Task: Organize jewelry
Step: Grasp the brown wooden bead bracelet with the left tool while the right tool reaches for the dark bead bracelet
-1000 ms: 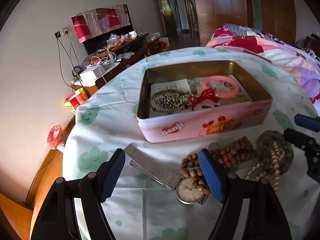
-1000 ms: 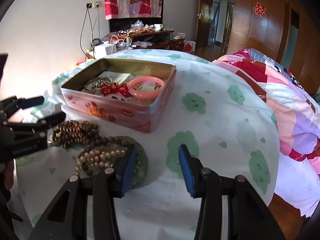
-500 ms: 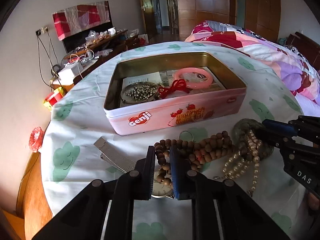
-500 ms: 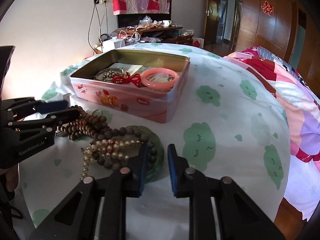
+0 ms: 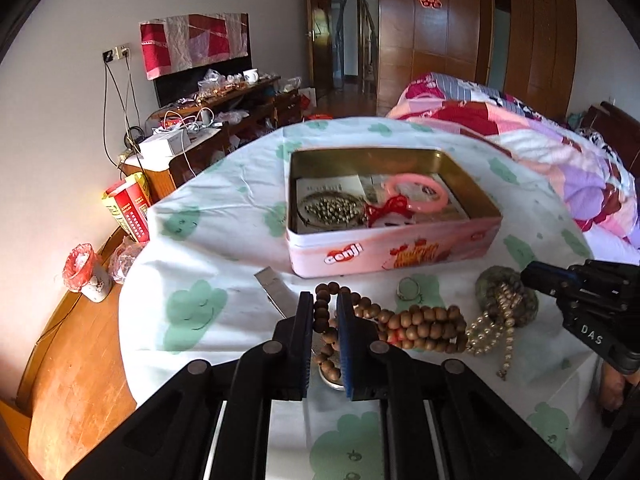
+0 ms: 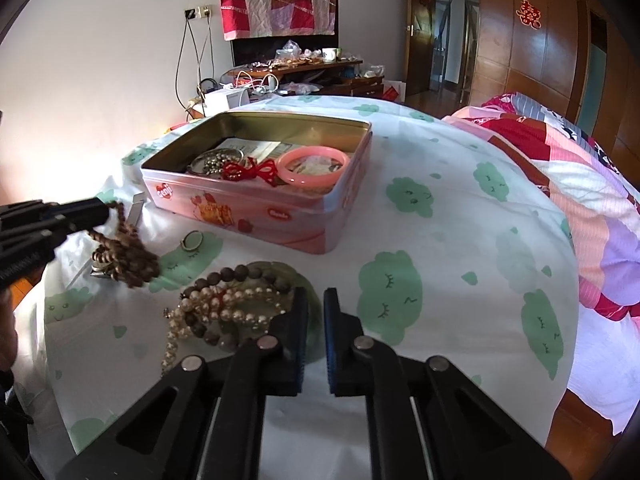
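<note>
My left gripper is shut on the brown wooden bead string and holds it above the cloth; it hangs blurred from that gripper in the right wrist view. My right gripper is shut on the rim of a green jade bangle, which lies under a pearl string and dark beads. The open pink tin holds a pink bangle, a red knot and a silver bead chain. A watch lies beneath the left gripper.
A small ring lies on the cloth in front of the tin. The watch's metal strap runs left of the beads. The round table has a white cloth with green clouds. A bed stands to the right.
Both grippers closed from wide open. The left one took hold of the wooden bead string and lifted it; the right one closed on the jade bangle's rim.
</note>
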The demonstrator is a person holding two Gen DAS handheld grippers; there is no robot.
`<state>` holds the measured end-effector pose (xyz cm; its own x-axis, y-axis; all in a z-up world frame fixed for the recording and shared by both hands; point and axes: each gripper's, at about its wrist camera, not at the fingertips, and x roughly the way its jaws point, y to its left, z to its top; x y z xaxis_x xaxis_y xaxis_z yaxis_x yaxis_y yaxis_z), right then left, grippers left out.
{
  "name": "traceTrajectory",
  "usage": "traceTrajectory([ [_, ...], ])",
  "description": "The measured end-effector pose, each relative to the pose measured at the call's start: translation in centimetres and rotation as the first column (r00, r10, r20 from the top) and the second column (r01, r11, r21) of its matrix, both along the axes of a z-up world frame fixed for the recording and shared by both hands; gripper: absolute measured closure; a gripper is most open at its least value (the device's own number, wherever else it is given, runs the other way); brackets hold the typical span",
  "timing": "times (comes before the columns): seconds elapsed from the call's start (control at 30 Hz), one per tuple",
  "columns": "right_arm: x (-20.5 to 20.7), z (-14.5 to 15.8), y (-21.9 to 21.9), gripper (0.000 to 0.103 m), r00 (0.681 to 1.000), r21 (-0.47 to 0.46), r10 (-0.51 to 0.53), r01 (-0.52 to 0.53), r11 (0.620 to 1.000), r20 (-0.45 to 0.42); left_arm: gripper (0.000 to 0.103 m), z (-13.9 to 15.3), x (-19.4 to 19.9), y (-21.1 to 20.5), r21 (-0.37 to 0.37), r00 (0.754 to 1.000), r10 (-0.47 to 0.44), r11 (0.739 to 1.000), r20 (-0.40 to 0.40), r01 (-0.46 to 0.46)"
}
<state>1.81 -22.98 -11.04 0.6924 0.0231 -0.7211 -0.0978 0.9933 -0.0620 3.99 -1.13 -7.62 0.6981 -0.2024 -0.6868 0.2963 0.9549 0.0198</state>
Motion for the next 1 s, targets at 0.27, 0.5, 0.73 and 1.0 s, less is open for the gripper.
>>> traceTrajectory([
  [0.27, -0.5, 1.2, 0.3, 0.084, 0.999, 0.042, 0.019, -0.021, 0.999, 0.039, 0.092, 1.2, -0.6, 0.9, -0.011, 0.999, 0.021, 1.000, 0.028, -0.021],
  [0.5, -0.7, 1.3, 1.3, 0.082, 0.998, 0.044, 0.058, -0.060, 0.997, 0.032, 0.092, 1.9, -0.8, 1.5, -0.022, 0.999, 0.032, 0.999, 0.035, -0.031],
  [0.73, -0.7, 1.1, 1.9, 0.082, 0.998, 0.015, 0.056, -0.057, 0.998, 0.038, 0.092, 1.6, -0.6, 1.6, -0.020, 0.999, 0.037, 0.999, 0.021, -0.037],
  [1.0, 0.2, -0.5, 0.8, 0.082, 1.000, -0.009, 0.016, -0.016, 1.000, -0.009, 0.092, 0.6, -0.3, 1.3, -0.016, 0.999, 0.032, 0.999, -0.003, -0.032],
])
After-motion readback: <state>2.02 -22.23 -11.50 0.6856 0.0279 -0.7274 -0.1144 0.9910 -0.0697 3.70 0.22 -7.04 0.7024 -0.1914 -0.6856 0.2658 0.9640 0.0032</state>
